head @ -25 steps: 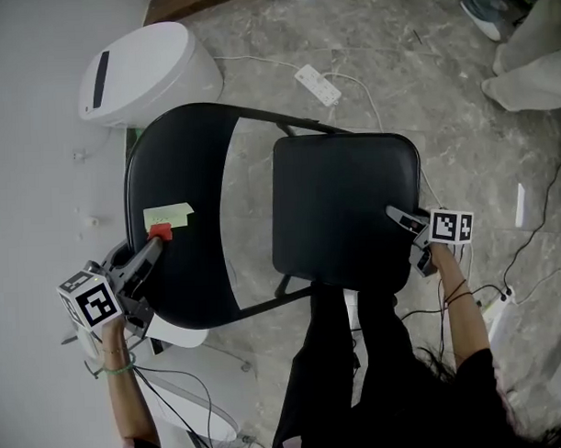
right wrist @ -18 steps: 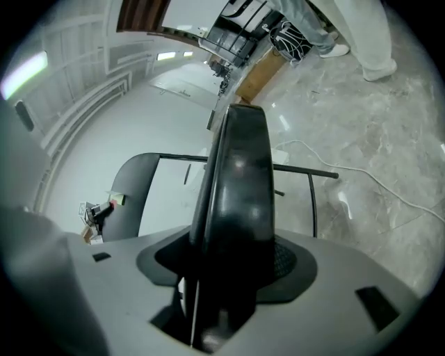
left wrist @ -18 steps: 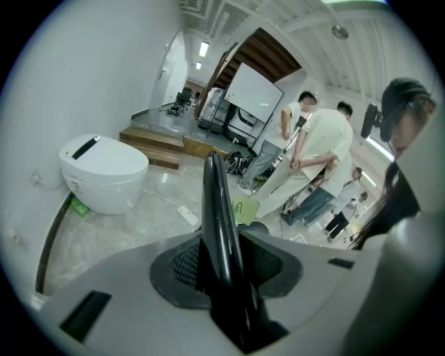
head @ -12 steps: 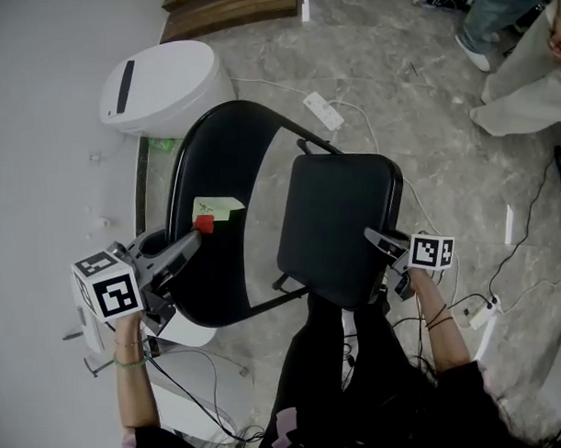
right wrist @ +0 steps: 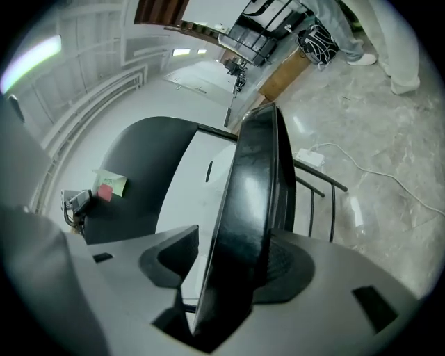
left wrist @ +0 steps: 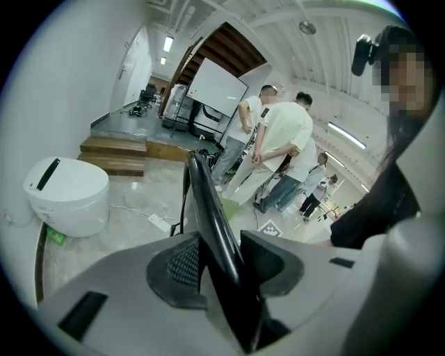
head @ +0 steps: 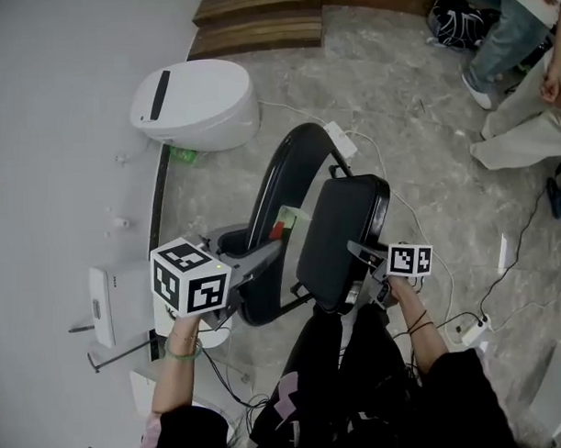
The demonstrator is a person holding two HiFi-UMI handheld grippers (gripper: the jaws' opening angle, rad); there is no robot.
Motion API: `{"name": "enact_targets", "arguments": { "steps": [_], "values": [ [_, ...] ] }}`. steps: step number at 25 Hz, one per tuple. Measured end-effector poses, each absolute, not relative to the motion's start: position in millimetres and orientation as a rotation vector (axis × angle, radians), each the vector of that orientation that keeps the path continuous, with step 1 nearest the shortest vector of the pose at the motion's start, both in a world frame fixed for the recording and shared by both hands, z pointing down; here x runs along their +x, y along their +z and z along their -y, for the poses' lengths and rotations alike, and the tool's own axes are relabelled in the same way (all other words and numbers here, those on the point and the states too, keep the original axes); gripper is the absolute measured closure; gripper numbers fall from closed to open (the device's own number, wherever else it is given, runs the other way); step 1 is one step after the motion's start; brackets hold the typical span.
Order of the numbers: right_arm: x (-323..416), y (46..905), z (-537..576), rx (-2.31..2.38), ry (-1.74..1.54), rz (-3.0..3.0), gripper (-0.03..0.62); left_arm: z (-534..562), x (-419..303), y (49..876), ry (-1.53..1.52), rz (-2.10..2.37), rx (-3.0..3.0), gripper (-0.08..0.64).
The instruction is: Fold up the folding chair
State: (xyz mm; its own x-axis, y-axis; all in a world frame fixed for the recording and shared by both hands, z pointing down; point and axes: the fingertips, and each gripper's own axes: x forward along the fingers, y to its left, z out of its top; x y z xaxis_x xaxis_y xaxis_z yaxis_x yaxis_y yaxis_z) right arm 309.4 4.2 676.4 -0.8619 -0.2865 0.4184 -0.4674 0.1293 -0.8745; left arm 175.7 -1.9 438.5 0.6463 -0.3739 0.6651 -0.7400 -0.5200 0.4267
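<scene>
Grip first: hold seat (head: 341,233) in right claw (head: 359,252), just tightened, backrest (head: 285,183) in left claw (head: 271,250), just eased; press together evenly.

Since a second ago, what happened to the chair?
The seat and backrest swung up together as both grippers rose. The left gripper jaws have just been opening, backrest between them; the right gripper jaws closing, seat between them. Both holds and the bin stayed.
</scene>
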Motion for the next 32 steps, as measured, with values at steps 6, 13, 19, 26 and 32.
{"name": "enact_targets", "arguments": {
  "steps": [6, 13, 19, 26, 32],
  "values": [
    [261, 657, 2, 0.766, 1.852, 2.209, 0.354, -3, 170, 427, 0.696, 0.873, 2.143, 0.425],
    [216, 648, 16, 0.782, 1.788, 2.164, 0.356, -1, 166, 418, 0.723, 0.883, 2.141, 0.425],
    [180, 645, 24, 0.788, 1.734, 2.131, 0.354, 6, 137, 416, 0.719, 0.904, 2.121, 0.426],
    [136, 642, 30, 0.690, 1.675, 2.121, 0.356, 19, 97, 418, 0.643, 1.002, 2.031, 0.428],
    [103, 648, 42, 0.534, 1.585, 2.095, 0.428, 40, 51, 425, 0.587, 1.077, 1.969, 0.458]
  ]
}}
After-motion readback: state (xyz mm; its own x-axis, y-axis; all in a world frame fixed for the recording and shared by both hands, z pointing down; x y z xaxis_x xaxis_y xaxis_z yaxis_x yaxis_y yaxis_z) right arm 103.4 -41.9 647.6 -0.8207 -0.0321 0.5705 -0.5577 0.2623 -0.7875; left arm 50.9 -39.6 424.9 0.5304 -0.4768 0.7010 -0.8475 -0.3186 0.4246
